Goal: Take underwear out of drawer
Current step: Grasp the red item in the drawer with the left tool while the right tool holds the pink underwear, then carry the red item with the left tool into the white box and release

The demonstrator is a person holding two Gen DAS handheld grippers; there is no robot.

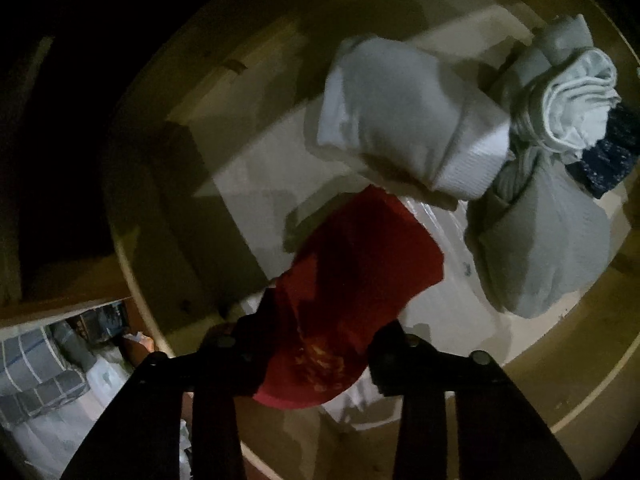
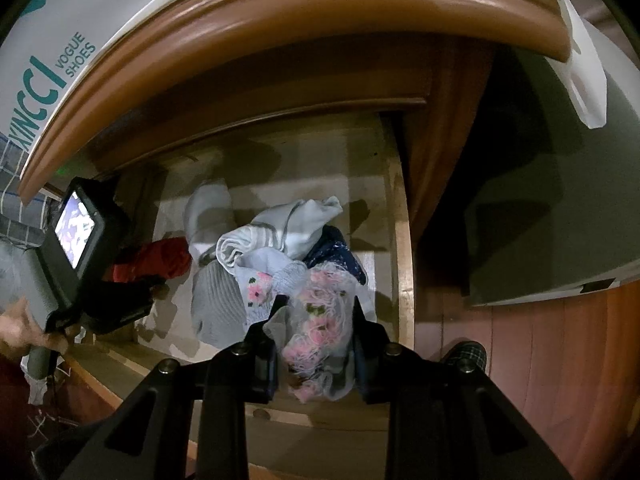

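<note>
The wooden drawer (image 2: pixel 404 240) stands open, with a pile of clothes inside. My left gripper (image 1: pixel 316 344) is shut on red underwear (image 1: pixel 360 264), held over the drawer's pale bottom; the left gripper also shows in the right wrist view (image 2: pixel 132 280) at the drawer's left with the red underwear (image 2: pixel 160 260). My right gripper (image 2: pixel 316 312) is shut on a lacy white piece with pink flowers (image 2: pixel 320 320) at the front of the pile. White and grey folded pieces (image 1: pixel 408 120) and a dark blue one (image 1: pixel 608 160) lie beside the red one.
The brown curved dresser top (image 2: pixel 320 36) overhangs the drawer, with a white shoe box (image 2: pixel 60 40) on it. The drawer's front edge (image 2: pixel 320 412) is below my right gripper. A wooden floor (image 2: pixel 540 340) and a slippered foot (image 2: pixel 468 352) are on the right.
</note>
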